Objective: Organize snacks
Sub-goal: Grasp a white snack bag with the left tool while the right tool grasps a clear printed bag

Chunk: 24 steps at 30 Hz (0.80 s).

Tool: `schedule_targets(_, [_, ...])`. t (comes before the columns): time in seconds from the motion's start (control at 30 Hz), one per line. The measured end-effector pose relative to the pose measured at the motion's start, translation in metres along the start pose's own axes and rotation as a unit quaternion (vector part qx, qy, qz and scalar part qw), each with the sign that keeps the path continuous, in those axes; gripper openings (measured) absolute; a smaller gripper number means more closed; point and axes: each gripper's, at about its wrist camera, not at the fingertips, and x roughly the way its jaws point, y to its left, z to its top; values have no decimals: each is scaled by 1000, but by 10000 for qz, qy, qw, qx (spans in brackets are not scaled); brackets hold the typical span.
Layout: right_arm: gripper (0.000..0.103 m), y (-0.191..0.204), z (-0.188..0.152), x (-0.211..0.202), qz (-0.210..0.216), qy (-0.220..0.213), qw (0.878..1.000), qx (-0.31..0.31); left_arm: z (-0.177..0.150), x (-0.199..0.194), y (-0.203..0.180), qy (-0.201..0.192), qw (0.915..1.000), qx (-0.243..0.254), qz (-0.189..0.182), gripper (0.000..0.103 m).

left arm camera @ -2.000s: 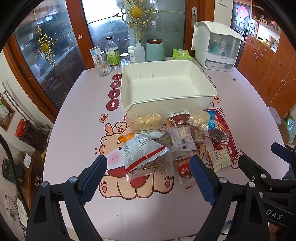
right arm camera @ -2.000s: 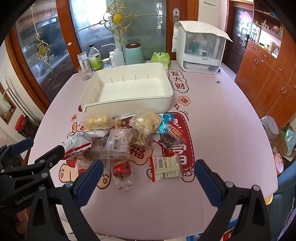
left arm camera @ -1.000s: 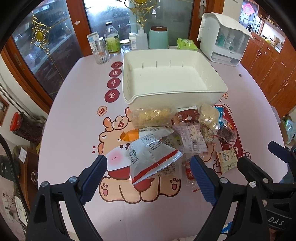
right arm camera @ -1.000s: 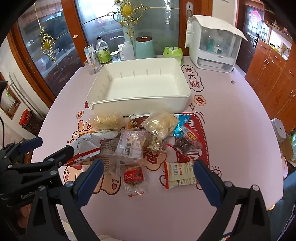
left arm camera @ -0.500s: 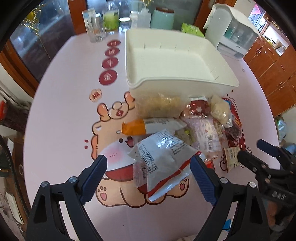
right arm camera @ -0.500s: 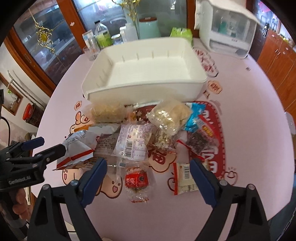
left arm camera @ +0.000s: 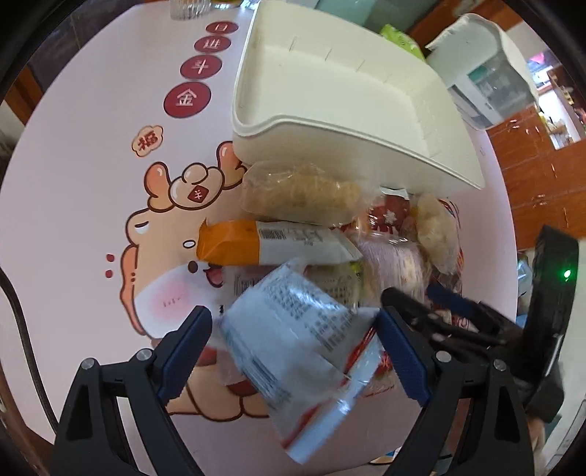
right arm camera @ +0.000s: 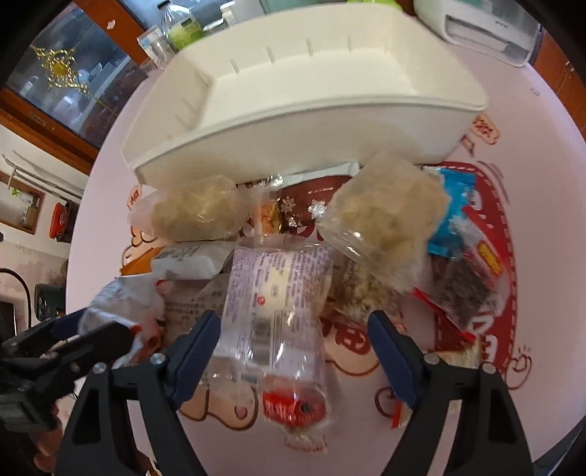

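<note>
Silvery foil snack packet, red-edged, printed side up: lies on the pink desk directly between the wide-open, empty left hand-held gripper, long axis slanting across the jaws. Right hand-held gripper, jaws just narrowing, straddles a clear-wrapped pastry, not yet pinched. White bin beyond, empty.

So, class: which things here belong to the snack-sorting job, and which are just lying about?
Job: white bin; silver bag; orange packet; clear packet; left gripper; right gripper.

Lying about: green bottle; glass; white appliance.
</note>
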Motion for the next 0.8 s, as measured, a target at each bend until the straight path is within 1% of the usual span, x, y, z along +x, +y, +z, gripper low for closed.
schedule_targets(0.07, [76, -2, 1, 8, 109, 100, 9998, 91, 2, 7, 4, 21, 9999, -104, -48, 94])
schedule_targets(0.13, [71, -2, 1, 7, 143, 63, 9999, 66, 2, 14, 7, 108, 9997, -196, -36, 93])
schedule_targets(0.2, [57, 1, 0, 6, 225, 83, 9997, -46, 0, 24, 9, 257, 9993, -252, 62, 92])
schedule_targets(0.23, [56, 2, -1, 8, 274, 127, 9995, -64, -2, 31, 10, 392, 9988, -281, 44, 92])
schedule_targets(0.3, [53, 1, -1, 10, 277, 169, 9995, -66, -6, 44, 11, 659, 9973, -323, -69, 89])
schedule_targets(0.33, [52, 0, -1, 11, 298, 175, 9994, -61, -9, 49, 11, 706, 9970, -302, -66, 81])
schedule_targets(0.37, [51, -1, -1, 11, 345, 182, 9992, -47, -11, 52, 10, 735, 9969, -270, -92, 79])
schedule_targets(0.4, [49, -1, -1, 11, 368, 186, 9991, -51, -13, 54, 9, 731, 9970, -220, -111, 78])
schedule_targets(0.57, [42, -1, -3, 9, 355, 102, 9991, -184, -24, 51, 1, 502, 9985, 138, 185, 60])
schedule_targets(0.6, [40, -1, -4, 8, 339, 77, 9992, -213, -26, 49, 0, 469, 9984, 210, 219, 59])
schedule_targets(0.63, [40, 0, -5, 6, 320, 47, 9992, -246, -28, 47, -1, 435, 9984, 251, 265, 55])
schedule_targets(0.7, [38, 2, -7, 3, 283, -11, 9991, -312, -32, 41, -3, 353, 9981, 338, 369, 54])
schedule_targets(0.73, [38, 3, -8, 1, 285, -26, 9991, -326, -35, 36, -6, 266, 9975, 432, 488, 54])
schedule_targets(0.8, [37, 2, -10, -4, 303, -50, 9990, -319, -39, 22, -12, 109, 9966, 557, 597, 54])
